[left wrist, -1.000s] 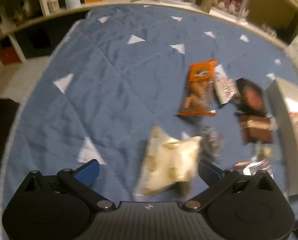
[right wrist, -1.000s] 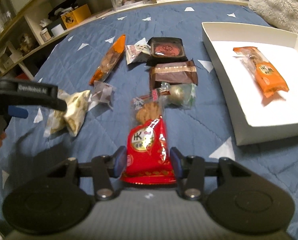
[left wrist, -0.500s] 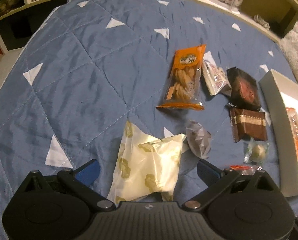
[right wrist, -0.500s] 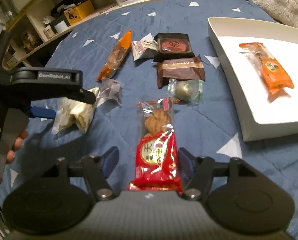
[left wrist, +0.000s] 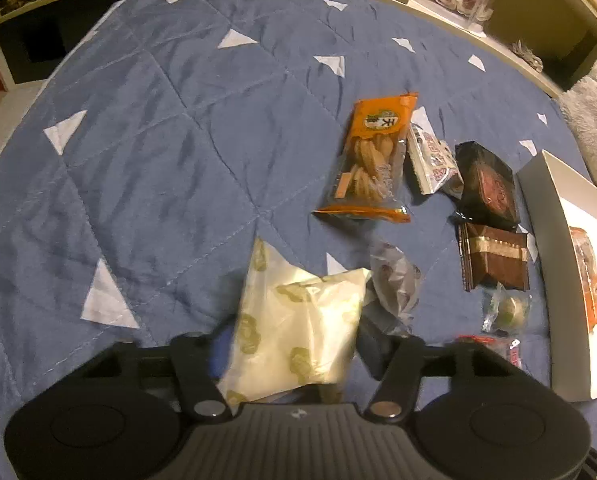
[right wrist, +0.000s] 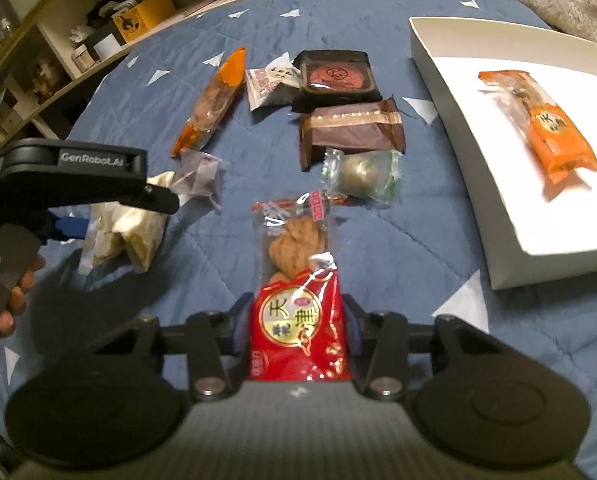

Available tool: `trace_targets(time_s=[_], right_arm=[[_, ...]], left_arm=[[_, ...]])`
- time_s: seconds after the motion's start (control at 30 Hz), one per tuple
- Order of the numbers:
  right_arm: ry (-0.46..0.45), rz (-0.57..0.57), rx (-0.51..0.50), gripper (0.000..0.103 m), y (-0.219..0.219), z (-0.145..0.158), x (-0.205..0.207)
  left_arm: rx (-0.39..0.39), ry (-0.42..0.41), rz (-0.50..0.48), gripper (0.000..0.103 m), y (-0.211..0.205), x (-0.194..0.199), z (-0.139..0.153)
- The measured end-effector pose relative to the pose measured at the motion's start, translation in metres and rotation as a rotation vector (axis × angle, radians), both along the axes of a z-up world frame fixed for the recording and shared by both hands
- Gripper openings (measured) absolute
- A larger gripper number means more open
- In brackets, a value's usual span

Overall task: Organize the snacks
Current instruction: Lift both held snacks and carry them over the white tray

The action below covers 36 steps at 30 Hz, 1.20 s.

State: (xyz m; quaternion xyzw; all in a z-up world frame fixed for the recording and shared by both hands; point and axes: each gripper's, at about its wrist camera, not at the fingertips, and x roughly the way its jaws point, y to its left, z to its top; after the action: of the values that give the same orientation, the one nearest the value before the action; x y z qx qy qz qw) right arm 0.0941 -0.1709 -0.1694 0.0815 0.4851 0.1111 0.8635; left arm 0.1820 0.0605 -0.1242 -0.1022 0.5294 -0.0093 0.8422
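Cream patterned plastic snack bag point(left wrist: 294, 332) sits clamped between the just-closing left gripper point(left wrist: 290, 350) fingers; red foil biscuit packet point(right wrist: 298, 332) sits pinched between the just-narrowed right gripper point(right wrist: 296, 330) fingers.

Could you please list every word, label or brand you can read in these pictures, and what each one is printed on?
"GenRobot.AI": on the side of the left tool.
"天津": large characters on the red snack packet held in the right tool.
"天": on the orange packet in the white box.
Print on the other wrappers is too small or blurred to read.
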Motion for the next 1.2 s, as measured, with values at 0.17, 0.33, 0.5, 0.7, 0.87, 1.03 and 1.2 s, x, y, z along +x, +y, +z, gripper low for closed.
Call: trace_targets(time_s=[0.17, 0.33, 0.5, 0.7, 0.87, 1.03, 1.2], right_arm=[[-0.019, -0.001, -0.005, 0.049, -0.002, 0.005, -0.005], [-0.052, -0.012, 0.001, 0.048, -0.008, 0.016, -0.011], [-0.093, -0.021, 0.009, 0.048, -0.013, 0.031, -0.014], [-0.104, -0.048, 0.024, 0.048, -0.025, 0.037, -0.016], [-0.094, -0.043, 0.032, 0.048, -0.024, 0.035, -0.016], [-0.093, -0.029, 0.036, 0.048, -0.020, 0.034, -0.015], [-0.079, -0.030, 0.034, 0.048, -0.019, 0.029, -0.012]], left_arm=[[-0.021, -0.032, -0.004, 0.048, 0.000, -0.010, 0.012], [-0.046, -0.077, -0.013, 0.036, -0.003, -0.024, 0.027], [-0.069, -0.126, -0.008, 0.028, -0.003, -0.034, 0.041], [-0.076, -0.104, 0.030, 0.085, -0.002, -0.036, 0.033], [0.024, -0.074, -0.001, 0.085, -0.014, -0.027, 0.020], [0.091, -0.013, 0.001, 0.084, -0.018, -0.011, -0.002], [0.125, -0.006, -0.022, 0.073, -0.025, -0.005, -0.010]])
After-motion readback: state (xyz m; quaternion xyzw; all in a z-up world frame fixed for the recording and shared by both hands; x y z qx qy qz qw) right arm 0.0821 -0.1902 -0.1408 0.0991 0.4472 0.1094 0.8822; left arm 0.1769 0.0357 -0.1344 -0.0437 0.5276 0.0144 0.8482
